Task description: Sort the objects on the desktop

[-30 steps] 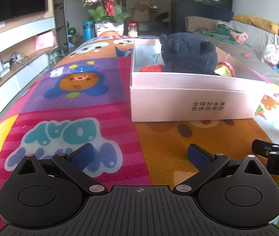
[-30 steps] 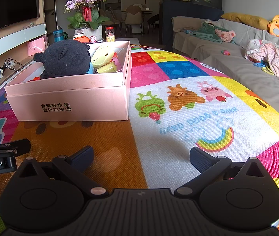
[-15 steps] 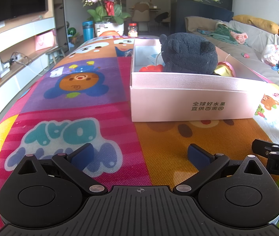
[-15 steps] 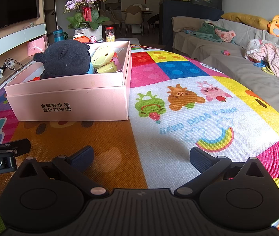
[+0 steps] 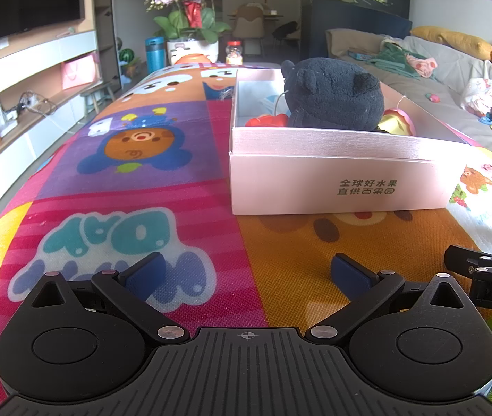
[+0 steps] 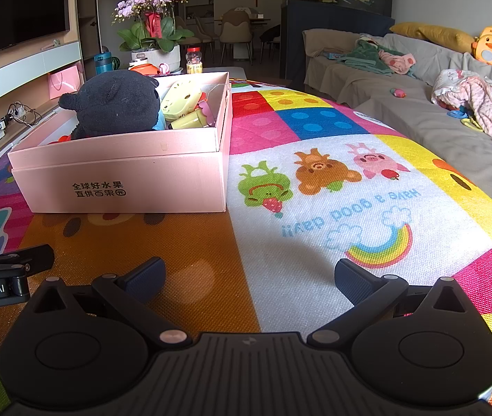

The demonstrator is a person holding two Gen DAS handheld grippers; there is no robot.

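Pink box (image 5: 336, 187) printed "全球好水果 直供百果园", dark plush toy (image 5: 332, 95) inside.
Left gripper (image 5: 246, 274) and right gripper (image 6: 249, 277) rest gaping, empty, before the box's front edge; bare mat (image 6: 332, 208) right of it.

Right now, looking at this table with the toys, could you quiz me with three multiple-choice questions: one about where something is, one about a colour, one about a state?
1. Where is the dark plush toy?
A. on the mat
B. in the pink box
C. on the sofa

2. What colour is the mat patch in front of the box?
A. orange
B. green
C. black

3. How do the left gripper fingers stand?
A. shut on a toy
B. shut, empty
C. open, empty

Answers:
1 B, it sits inside the box walls.
2 A, the patch is orange.
3 C, only mat shows between them.
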